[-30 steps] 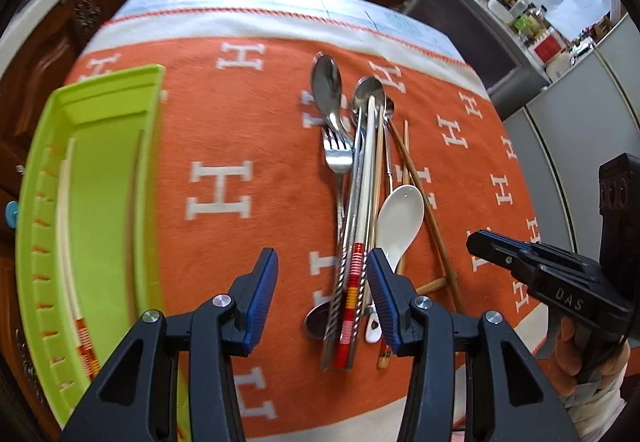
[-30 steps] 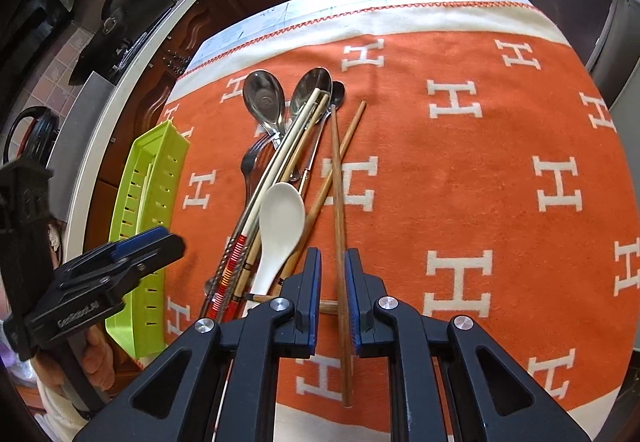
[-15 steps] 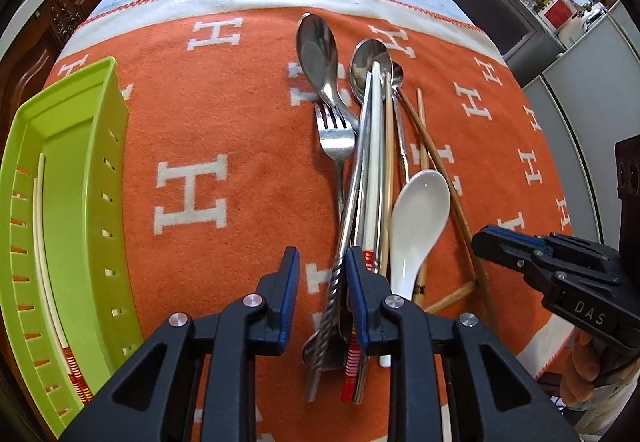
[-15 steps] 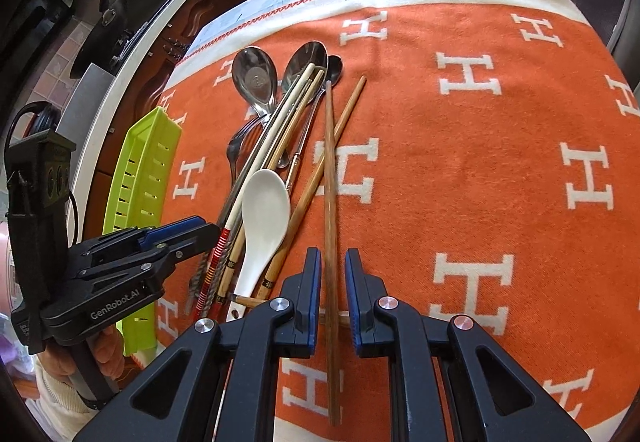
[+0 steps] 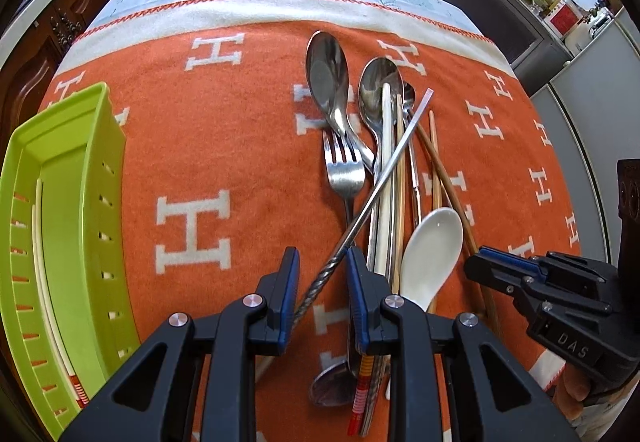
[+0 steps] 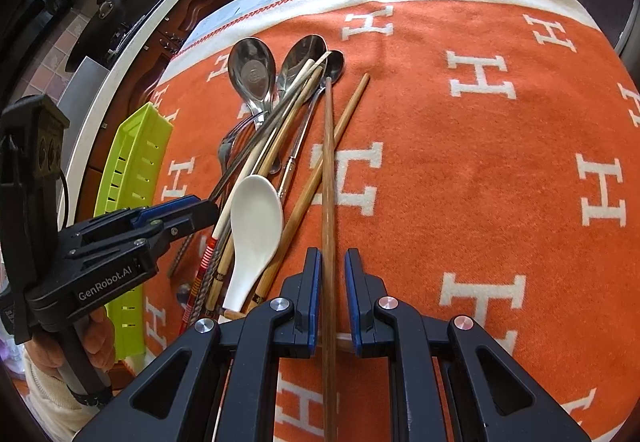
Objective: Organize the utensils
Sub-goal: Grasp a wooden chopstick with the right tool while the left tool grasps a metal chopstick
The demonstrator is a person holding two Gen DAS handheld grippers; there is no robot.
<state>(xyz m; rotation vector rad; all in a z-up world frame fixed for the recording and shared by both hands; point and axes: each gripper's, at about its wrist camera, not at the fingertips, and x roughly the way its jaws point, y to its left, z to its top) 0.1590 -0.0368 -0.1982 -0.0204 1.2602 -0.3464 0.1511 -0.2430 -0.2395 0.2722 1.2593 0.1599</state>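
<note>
Green tray (image 5: 80, 178) at the table's left edge holds one chopstick; orange cloth (image 5: 208, 146) carries repeated white "H" letters. Left gripper (image 5: 322, 296), marked "GenRobot.AI" on its side, angled steeply down, fingers clamped on a metal chopstick (image 5: 384, 182) tilted up out of the utensil pile (image 5: 384, 146) mid-cloth. Right gripper (image 6: 333, 296), marked "DAS", also steeply down, fingers closed on a wooden chopstick (image 6: 329, 178).

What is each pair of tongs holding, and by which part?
Left tongs: the silver metal chopstick, by its twisted handle end. Right tongs: the brown wooden chopstick, near its thick end.
</note>
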